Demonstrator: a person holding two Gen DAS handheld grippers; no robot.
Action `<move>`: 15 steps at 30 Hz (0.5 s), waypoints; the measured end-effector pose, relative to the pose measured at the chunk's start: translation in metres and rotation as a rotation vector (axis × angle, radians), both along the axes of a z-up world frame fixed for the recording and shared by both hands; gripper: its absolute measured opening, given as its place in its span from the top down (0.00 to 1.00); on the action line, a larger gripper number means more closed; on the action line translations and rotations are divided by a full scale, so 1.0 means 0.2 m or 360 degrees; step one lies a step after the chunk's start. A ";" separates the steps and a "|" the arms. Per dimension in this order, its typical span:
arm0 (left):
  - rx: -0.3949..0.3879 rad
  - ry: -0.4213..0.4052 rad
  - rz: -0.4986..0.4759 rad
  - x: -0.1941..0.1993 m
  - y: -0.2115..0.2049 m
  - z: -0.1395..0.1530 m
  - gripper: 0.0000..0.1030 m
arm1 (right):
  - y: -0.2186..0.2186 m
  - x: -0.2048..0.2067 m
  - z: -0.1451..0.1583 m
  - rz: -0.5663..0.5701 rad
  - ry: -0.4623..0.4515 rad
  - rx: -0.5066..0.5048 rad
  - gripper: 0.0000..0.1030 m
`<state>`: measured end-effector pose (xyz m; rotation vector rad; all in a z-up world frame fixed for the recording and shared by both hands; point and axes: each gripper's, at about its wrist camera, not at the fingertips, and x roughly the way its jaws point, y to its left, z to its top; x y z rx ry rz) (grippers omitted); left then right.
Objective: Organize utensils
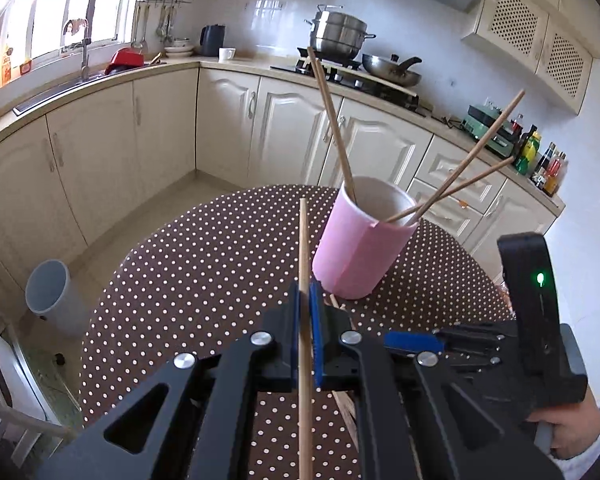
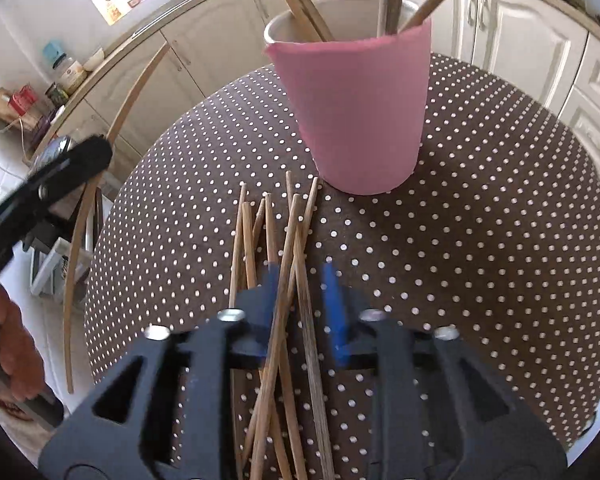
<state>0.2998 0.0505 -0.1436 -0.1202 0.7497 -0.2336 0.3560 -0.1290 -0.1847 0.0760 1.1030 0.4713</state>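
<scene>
A pink cup point(image 1: 360, 248) stands on the brown dotted table point(image 1: 204, 264) and holds several wooden chopsticks. My left gripper point(image 1: 306, 292) is shut on a single chopstick point(image 1: 302, 236), which points up and away, just left of the cup. In the right wrist view the pink cup point(image 2: 364, 112) stands ahead, and a loose pile of chopsticks point(image 2: 260, 232) lies on the table point(image 2: 480, 240) in front of it. My right gripper point(image 2: 305, 284) hovers open over that pile. Two or three sticks run between its blue pads, and the pads stand apart from them.
A grey bin point(image 1: 48, 292) stands on the floor left of the table. Cream kitchen cabinets point(image 1: 160, 132) ring the room behind. A curved wooden chair back point(image 2: 80, 240) is close to the table's left edge. A hand point(image 1: 572, 436) holds the right tool's handle.
</scene>
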 end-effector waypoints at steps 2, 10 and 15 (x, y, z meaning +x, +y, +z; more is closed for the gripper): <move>0.0005 0.0013 0.0004 0.01 0.00 -0.01 0.94 | 0.03 0.00 0.01 -0.0008 -0.0025 0.0010 0.63; 0.0007 0.0074 -0.0004 0.04 0.00 -0.08 0.94 | 0.16 0.07 -0.06 0.0028 0.0013 -0.0034 0.92; 0.0010 0.0074 -0.0016 0.03 0.00 -0.07 0.94 | 0.15 0.04 0.02 0.0019 -0.0085 -0.0014 0.94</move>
